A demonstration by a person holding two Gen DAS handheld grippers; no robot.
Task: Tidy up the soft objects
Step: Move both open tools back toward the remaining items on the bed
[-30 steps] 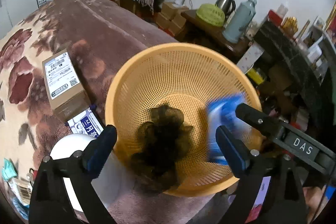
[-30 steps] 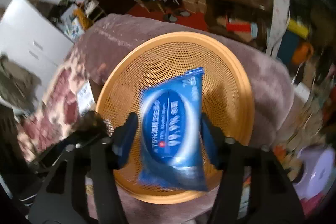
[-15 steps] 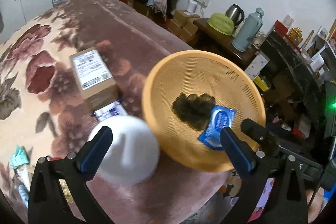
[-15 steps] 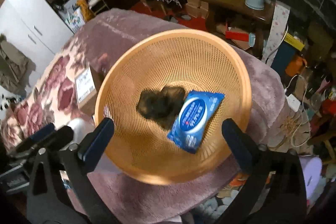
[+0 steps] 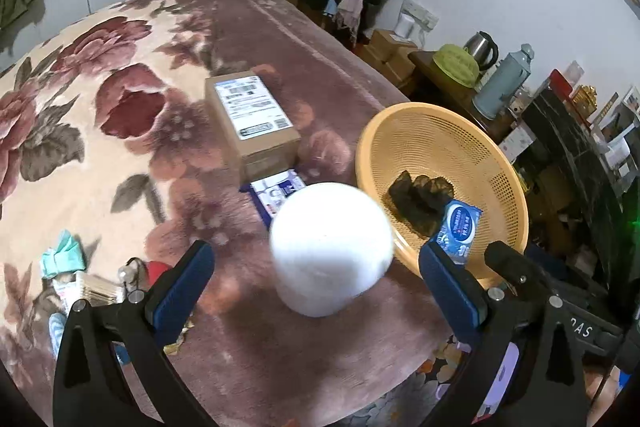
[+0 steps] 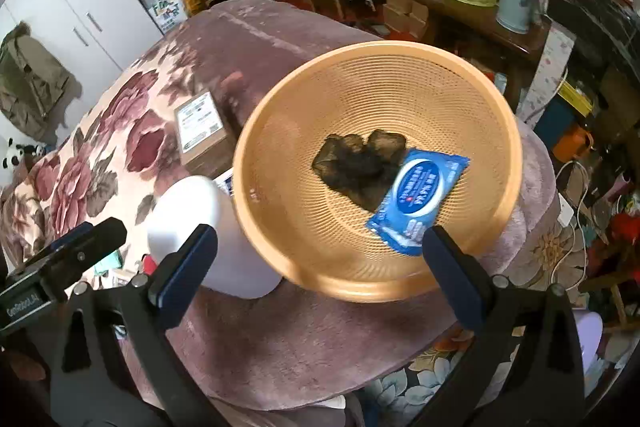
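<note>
An orange mesh basket (image 5: 436, 143) (image 6: 360, 95) sits on the floral blanket near the bed's edge. Inside it lie a dark net cloth (image 5: 420, 195) (image 6: 360, 167) and a blue wipes pack (image 5: 458, 229) (image 6: 420, 191), touching each other. A white paper roll (image 5: 332, 247) (image 6: 192, 215) stands just left of the basket. My left gripper (image 5: 316, 267) is open above and in front of the roll, with nothing held. My right gripper (image 6: 318, 243) is open over the basket's near rim, also holding nothing.
A cardboard box (image 5: 252, 123) with a shipping label lies behind the roll, with a blue-and-white packet (image 5: 276, 189) beside it. Small items including a teal cloth (image 5: 64, 255) lie at the left. Past the bed's edge stands a cluttered side table (image 6: 480, 15).
My right gripper opened and let go of the blue pack, which now lies in the basket by the dark cloth. Both grippers drew back, and the left one swung left to the white roll.
</note>
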